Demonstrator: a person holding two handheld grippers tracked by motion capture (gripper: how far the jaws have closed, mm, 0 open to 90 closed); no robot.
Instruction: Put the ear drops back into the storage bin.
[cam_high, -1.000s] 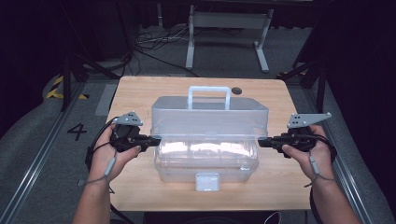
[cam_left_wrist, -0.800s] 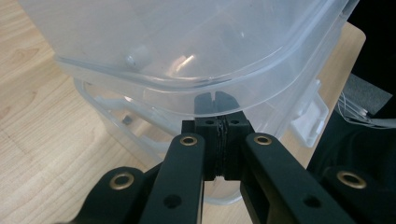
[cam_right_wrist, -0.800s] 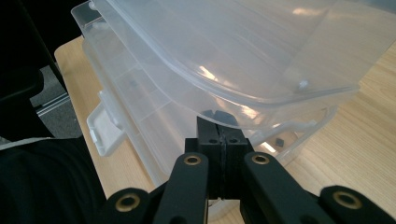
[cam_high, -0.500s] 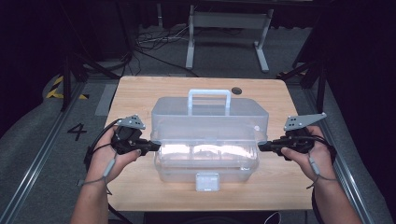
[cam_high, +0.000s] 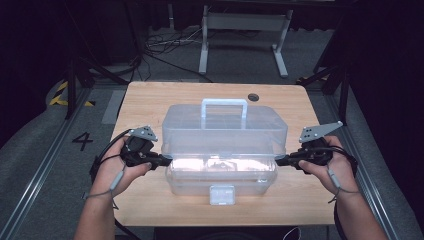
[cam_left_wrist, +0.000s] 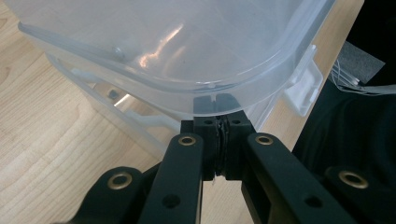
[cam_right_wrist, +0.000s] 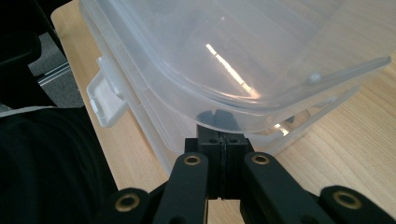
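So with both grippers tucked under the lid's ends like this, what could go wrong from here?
Both shut grippers, the left gripper and the right gripper, have their tips under the rim of the clear lid, not clamped on it. If they lift, a tip could slip out and the lid drop. An uneven lift could tilt or twist the lid. The lower box might also rise or slide on the table.

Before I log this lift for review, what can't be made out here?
- Contents of the clear plastic box: high view, glare on the lid hides them.
- Tips of the left gripper and right gripper: gripper views, tucked under the lid rim, blurred through plastic.
- Front latch: high view, too small to tell whether fastened.
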